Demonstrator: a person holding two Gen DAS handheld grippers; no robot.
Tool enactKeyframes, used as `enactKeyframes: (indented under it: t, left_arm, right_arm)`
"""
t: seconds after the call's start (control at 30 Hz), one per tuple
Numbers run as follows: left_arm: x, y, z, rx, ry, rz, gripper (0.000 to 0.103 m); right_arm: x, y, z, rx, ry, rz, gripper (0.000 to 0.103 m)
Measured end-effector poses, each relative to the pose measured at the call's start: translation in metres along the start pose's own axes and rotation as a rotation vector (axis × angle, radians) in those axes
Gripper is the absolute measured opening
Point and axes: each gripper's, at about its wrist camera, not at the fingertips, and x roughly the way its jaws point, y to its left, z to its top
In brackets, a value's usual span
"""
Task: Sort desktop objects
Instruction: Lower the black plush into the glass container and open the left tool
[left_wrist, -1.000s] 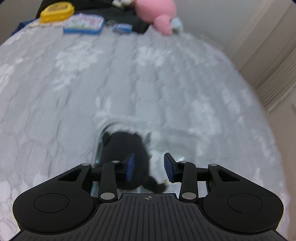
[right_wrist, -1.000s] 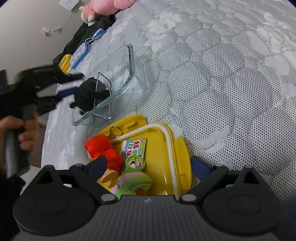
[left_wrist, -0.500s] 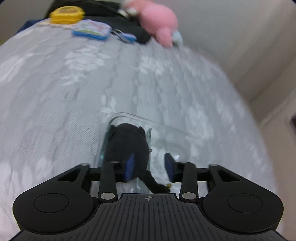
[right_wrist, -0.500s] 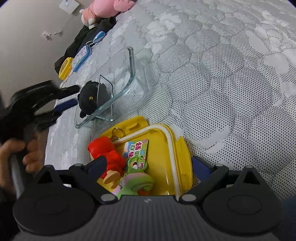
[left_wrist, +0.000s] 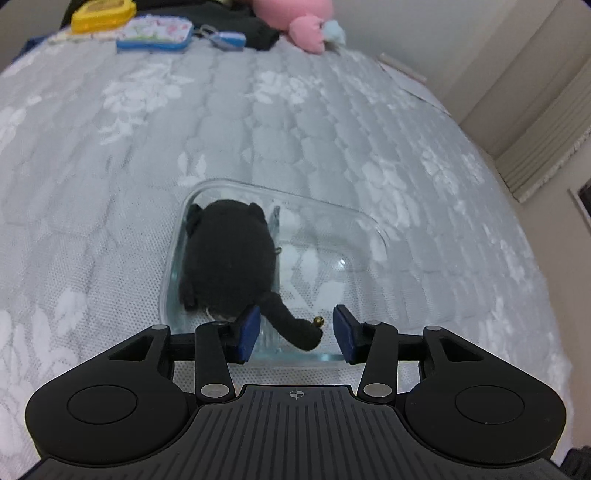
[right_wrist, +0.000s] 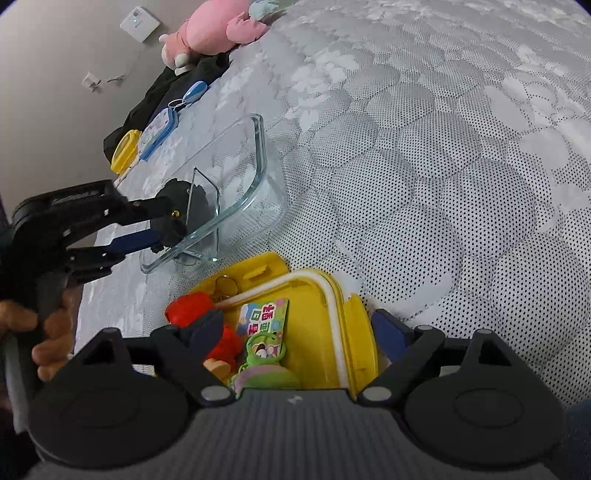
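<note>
Hovering left tongs (left_wrist: 295, 334) parted at glass dish (left_wrist: 380, 236) rim, empty | right tongs (right_wrist: 295, 336) closing astride yellow tray (right_wrist: 354, 314)

- My tongs (left_wrist: 295, 334) are showing matt black plastic with ribbed casing.
- The glass dish (left_wrist: 369, 229) is gleaming clear and smooth.
- The black toy (left_wrist: 227, 254) is looking soft, fuzzy cloth.
- The yellow lid (right_wrist: 317, 314) is shining glossy plastic.
- The bed cover (left_wrist: 332, 122) is looking quilted, mesh-textured fabric.

Pink plush (left_wrist: 295, 14) cut off by top edge of left wrist frame. Red figure (right_wrist: 207, 325) and green keychain toy (right_wrist: 262, 365) partly hidden behind right gripper's body, bottom centre. Card text (right_wrist: 264, 319) too small to read.
</note>
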Motion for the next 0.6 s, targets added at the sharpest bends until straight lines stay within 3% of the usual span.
enactKeyframes:
  t: [0.07, 0.13, 0.23, 0.33, 0.43, 0.6]
  left_arm:
    - [-0.003, 0.007, 0.003, -0.064, 0.012, -0.086, 0.047]
    - [-0.004, 0.008, 0.003, -0.099, 0.040, -0.159, 0.055]
    - [0.007, 0.001, 0.000, -0.103, 0.089, -0.166, 0.055]
    - [0.002, 0.000, 0.003, -0.075, -0.005, -0.057, 0.051]
    - [-0.006, -0.003, 0.016, 0.032, -0.118, 0.102, 0.051]
    - [0.014, -0.001, 0.038, 0.059, -0.074, 0.169, 0.046]
  right_arm:
    - [0.001, -0.001, 0.001, 0.009, 0.005, 0.010, 0.091]
    - [0.001, -0.003, 0.002, 0.017, 0.009, 0.020, 0.093]
    - [0.000, -0.004, 0.002, 0.032, 0.017, 0.032, 0.093]
    - [-0.002, -0.006, 0.002, 0.050, 0.016, 0.042, 0.093]
    - [-0.003, -0.006, 0.002, 0.054, 0.016, 0.045, 0.093]
    - [-0.002, -0.006, 0.003, 0.057, 0.021, 0.053, 0.095]
